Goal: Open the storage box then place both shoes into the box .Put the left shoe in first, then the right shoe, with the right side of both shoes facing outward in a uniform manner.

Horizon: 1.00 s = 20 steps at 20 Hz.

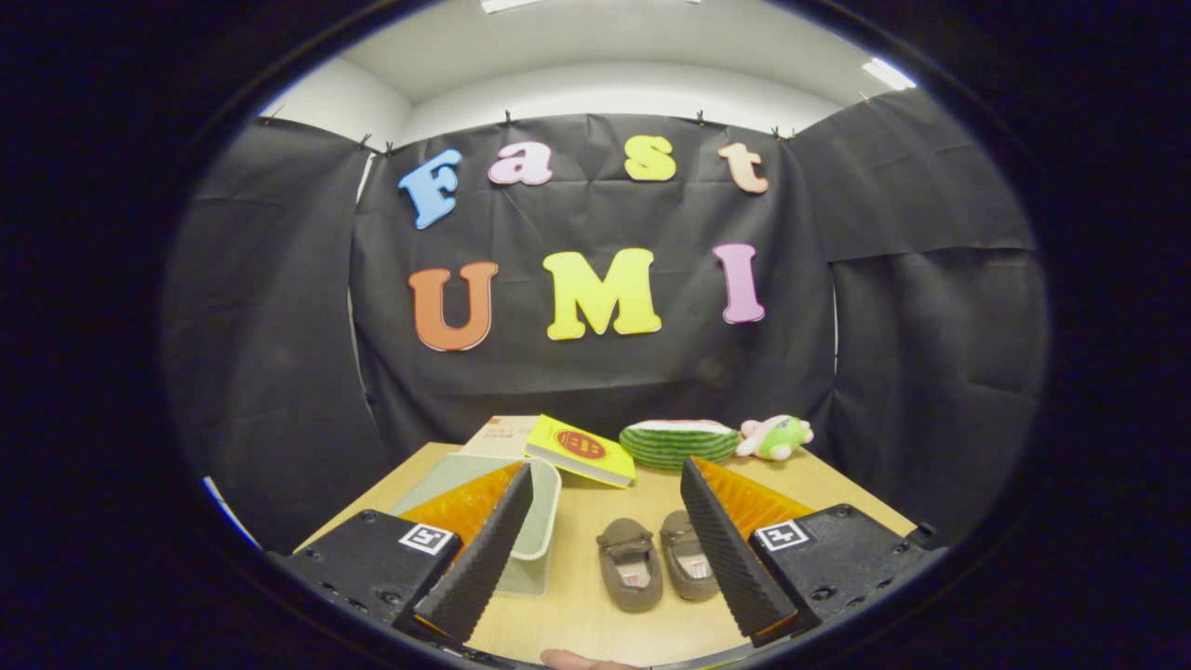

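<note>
Two small brown shoes (656, 560) lie side by side on the wooden table (595, 614), toes pointing toward me, between and slightly beyond my fingers. A pale translucent storage box (533, 521) with its lid down sits to their left, partly hidden behind my left finger. My gripper (605, 544) hovers above the table's near part, open wide with nothing between its fingers (721, 549).
A yellow book (582, 449) leans on the box's far side over another book (500, 434). Behind the shoes lie a watermelon-slice plush (679, 441) and a pink and green plush toy (774, 436). A fingertip (577, 660) shows at the table's near edge.
</note>
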Available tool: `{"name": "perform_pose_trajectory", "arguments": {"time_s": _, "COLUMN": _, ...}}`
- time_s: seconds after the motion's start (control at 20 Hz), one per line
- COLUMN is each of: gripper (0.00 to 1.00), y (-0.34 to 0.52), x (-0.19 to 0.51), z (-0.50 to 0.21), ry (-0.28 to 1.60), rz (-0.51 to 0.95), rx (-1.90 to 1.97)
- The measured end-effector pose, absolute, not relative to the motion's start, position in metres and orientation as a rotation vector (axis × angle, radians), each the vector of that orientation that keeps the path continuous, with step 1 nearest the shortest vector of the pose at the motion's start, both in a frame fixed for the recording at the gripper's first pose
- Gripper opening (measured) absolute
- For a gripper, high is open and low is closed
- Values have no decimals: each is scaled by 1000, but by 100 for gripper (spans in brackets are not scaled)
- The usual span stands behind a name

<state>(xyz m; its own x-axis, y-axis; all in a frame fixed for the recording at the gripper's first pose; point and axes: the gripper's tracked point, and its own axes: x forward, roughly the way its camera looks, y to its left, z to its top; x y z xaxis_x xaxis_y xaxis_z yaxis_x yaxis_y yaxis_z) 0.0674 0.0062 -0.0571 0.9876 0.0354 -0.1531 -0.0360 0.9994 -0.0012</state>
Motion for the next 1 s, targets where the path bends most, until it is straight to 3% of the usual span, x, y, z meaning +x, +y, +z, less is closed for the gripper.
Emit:
{"name": "perform_pose_trajectory", "arguments": {"time_s": 0.15, "gripper": 100, "y": 31, "x": 97, "z": -84, "ry": 241, "rz": 155, "rx": 80}}
{"name": "perform_pose_trajectory", "arguments": {"time_s": 0.45, "gripper": 100, "y": 17, "x": 175, "z": -128, "ry": 400, "rz": 145, "rx": 81}}
{"name": "perform_pose_trajectory", "arguments": {"time_s": 1.0, "gripper": 100, "y": 54, "x": 262, "z": -200, "ry": 762, "rz": 495, "rx": 557}}
